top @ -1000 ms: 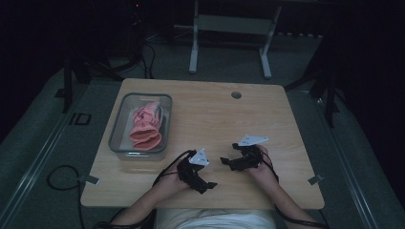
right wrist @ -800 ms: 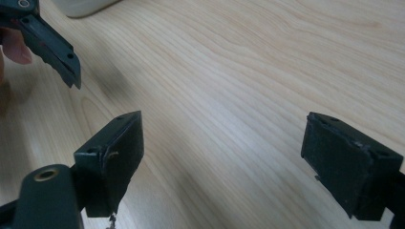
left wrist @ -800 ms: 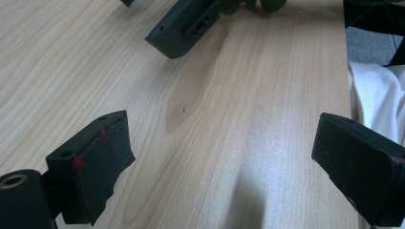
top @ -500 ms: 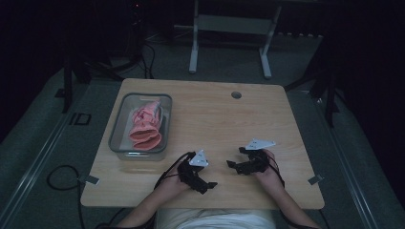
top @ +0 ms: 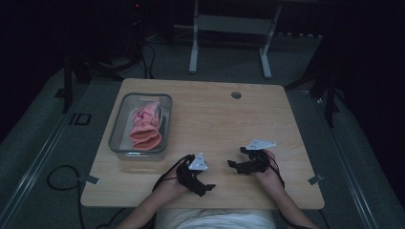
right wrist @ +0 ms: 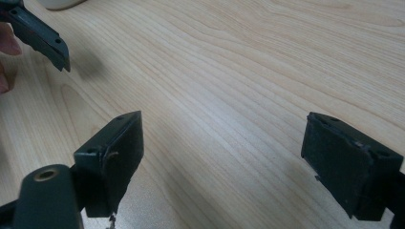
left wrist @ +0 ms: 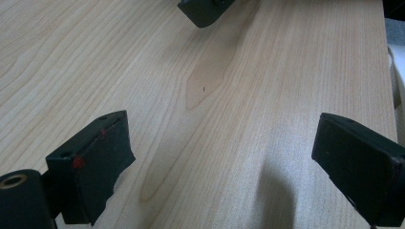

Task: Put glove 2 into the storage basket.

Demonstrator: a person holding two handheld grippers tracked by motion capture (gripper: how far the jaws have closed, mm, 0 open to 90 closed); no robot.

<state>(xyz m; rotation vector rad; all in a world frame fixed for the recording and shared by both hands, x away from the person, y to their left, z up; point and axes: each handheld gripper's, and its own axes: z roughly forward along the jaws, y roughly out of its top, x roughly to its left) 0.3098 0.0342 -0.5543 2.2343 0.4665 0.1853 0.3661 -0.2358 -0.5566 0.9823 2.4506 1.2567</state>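
Room dark, surroundings hard to make out. Light wooden desk (top: pixel 239 119). Left tool (top: pixel 203 183) and right tool (top: pixel 237 164) near the front edge, jaws spread wide, gripping nothing. Clear tub (top: pixel 117 138) near left edge holds pink cloth (top: pixel 145 126), detail unclear.

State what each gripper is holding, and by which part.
Nothing is held. The left gripper and the right gripper both stand open, with bare table between their jaws.

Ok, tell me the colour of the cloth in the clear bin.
Pink cloth, clearest in the high view.
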